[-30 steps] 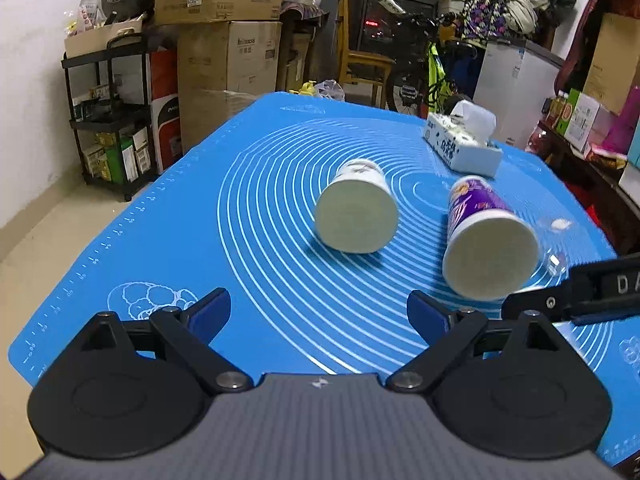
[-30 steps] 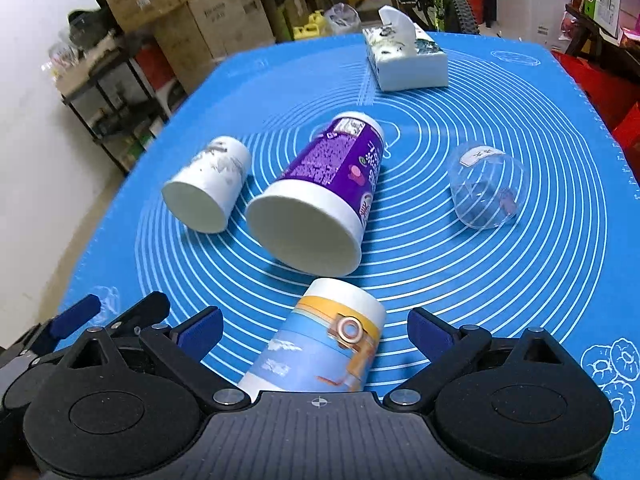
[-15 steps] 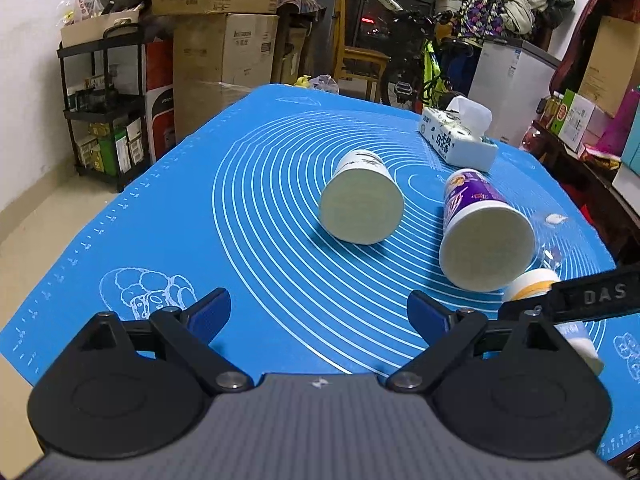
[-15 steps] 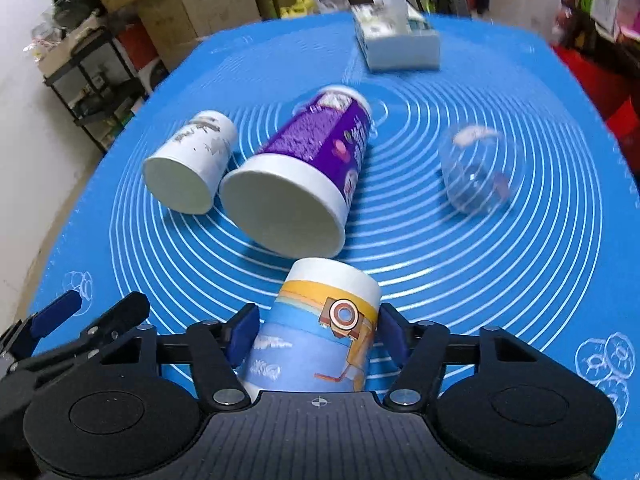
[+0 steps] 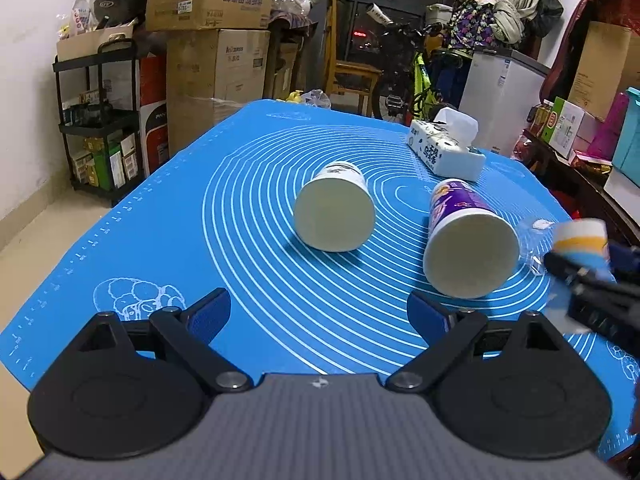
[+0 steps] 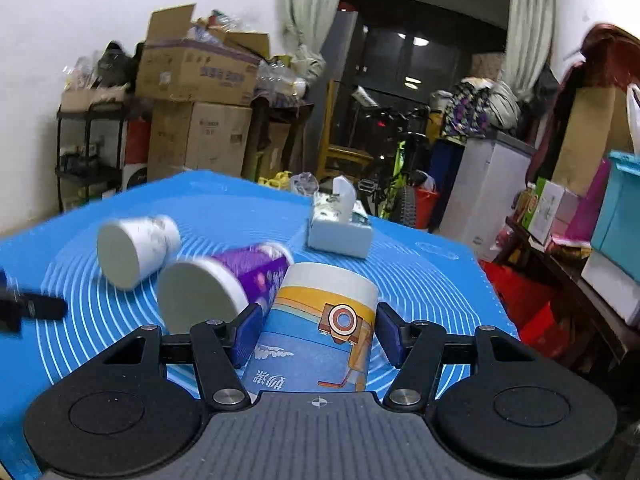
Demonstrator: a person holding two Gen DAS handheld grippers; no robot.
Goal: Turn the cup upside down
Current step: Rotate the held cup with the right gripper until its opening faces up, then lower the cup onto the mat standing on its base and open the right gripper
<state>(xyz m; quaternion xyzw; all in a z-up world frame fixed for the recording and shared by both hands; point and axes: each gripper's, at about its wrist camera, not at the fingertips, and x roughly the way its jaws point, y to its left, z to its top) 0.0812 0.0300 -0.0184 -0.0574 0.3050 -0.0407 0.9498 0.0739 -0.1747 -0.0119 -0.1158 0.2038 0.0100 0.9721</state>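
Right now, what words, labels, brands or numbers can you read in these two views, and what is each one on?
"PAN": partial letters on the red and white box beside the shelf.
Blue cup held in the right gripper: two white Chinese characters, upside down, not surely readable.
Top cardboard box: large inverted Chinese print, too blurred.
Tissue pack and purple cup: print too small to read.
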